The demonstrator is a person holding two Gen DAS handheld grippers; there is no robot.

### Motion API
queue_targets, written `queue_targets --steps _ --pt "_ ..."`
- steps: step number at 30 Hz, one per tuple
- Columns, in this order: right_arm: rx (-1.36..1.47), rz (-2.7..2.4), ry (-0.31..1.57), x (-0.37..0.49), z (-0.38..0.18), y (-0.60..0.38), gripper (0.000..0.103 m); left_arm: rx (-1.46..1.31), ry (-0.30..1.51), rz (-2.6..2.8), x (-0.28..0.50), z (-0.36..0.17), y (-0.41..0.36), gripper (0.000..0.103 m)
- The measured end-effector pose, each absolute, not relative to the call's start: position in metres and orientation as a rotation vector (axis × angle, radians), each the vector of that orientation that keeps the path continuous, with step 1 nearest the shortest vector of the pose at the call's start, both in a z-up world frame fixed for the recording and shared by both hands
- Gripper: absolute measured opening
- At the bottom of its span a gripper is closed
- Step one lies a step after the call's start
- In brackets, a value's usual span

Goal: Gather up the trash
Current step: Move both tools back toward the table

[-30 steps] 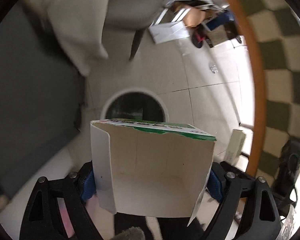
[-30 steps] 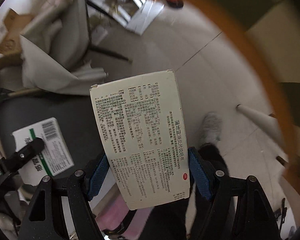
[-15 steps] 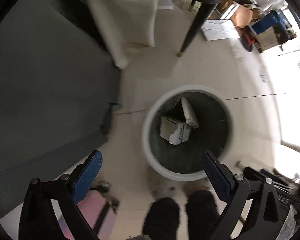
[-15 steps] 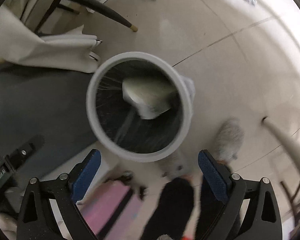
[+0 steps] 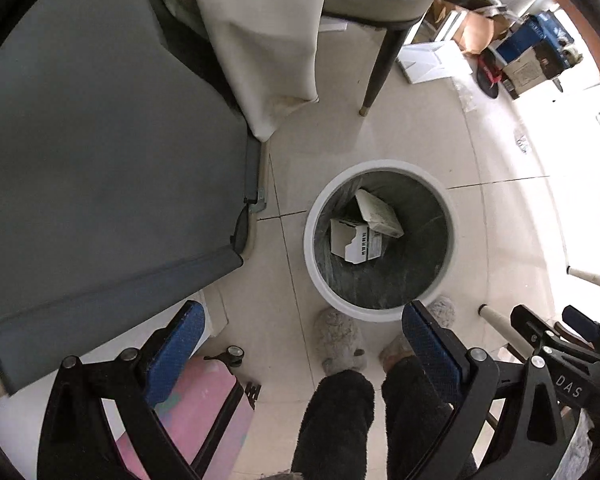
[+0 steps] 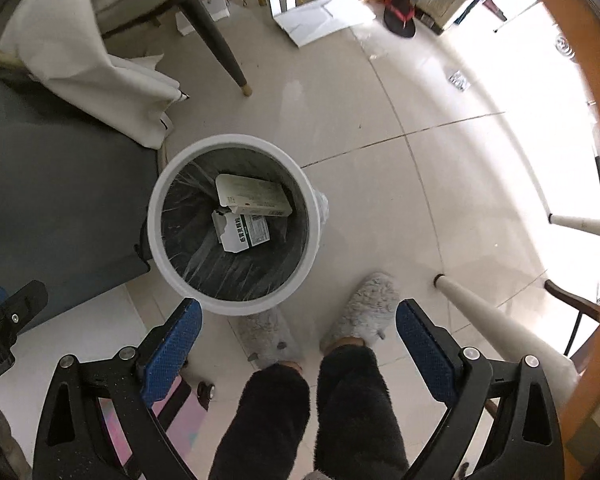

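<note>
Both grippers hang over the tiled floor (image 6: 380, 200) with their blue-padded jaws spread wide and nothing between them: the left gripper (image 5: 300, 344) looks down with the white-rimmed trash bin (image 5: 312, 216) ahead of it, and the right gripper (image 6: 298, 338) sees the same trash bin (image 6: 156, 208) up and to the left of its open jaws. Inside the bin, on the dark liner, lie two pieces of trash touching each other: a flat cream carton (image 5: 378, 213) printed with small text (it rests tilted, partly over its neighbour) and a white opened box (image 5: 354, 240) with a label and a torn flap. From the right wrist the flat cream carton (image 6: 252, 196) lies toward the far side of the bin and the white opened box (image 6: 244, 232) just below it. Two grey fuzzy slippers (image 6: 358, 312) stand on the floor just beside the bin's near edge. A grey counter (image 5: 100, 160) fills the left side, with a pale cloth (image 5: 268, 32) hanging near it, and a pink suitcase (image 5: 196, 408) sits low behind the left gripper.
</note>
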State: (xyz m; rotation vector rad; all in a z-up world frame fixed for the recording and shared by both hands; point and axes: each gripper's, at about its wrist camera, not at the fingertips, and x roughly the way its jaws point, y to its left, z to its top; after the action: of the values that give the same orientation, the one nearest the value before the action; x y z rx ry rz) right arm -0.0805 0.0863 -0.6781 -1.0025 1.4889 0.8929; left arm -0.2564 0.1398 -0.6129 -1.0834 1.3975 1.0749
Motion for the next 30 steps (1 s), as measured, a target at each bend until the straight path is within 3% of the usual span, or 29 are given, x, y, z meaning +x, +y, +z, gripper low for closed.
queue_targets --steps 21,30 --pt "-0.935 1.023 1.385 -0.101 -0.425 0.055 0.099 -1.013 1.285 1.064 -0.266 -0.397 0.096 0.101" --pt "-0.708 1.024 1.436 -0.065 -0.324 0.026 0.099 -0.874 1.17 1.041 -0.224 -0.294 0.093 0.101"
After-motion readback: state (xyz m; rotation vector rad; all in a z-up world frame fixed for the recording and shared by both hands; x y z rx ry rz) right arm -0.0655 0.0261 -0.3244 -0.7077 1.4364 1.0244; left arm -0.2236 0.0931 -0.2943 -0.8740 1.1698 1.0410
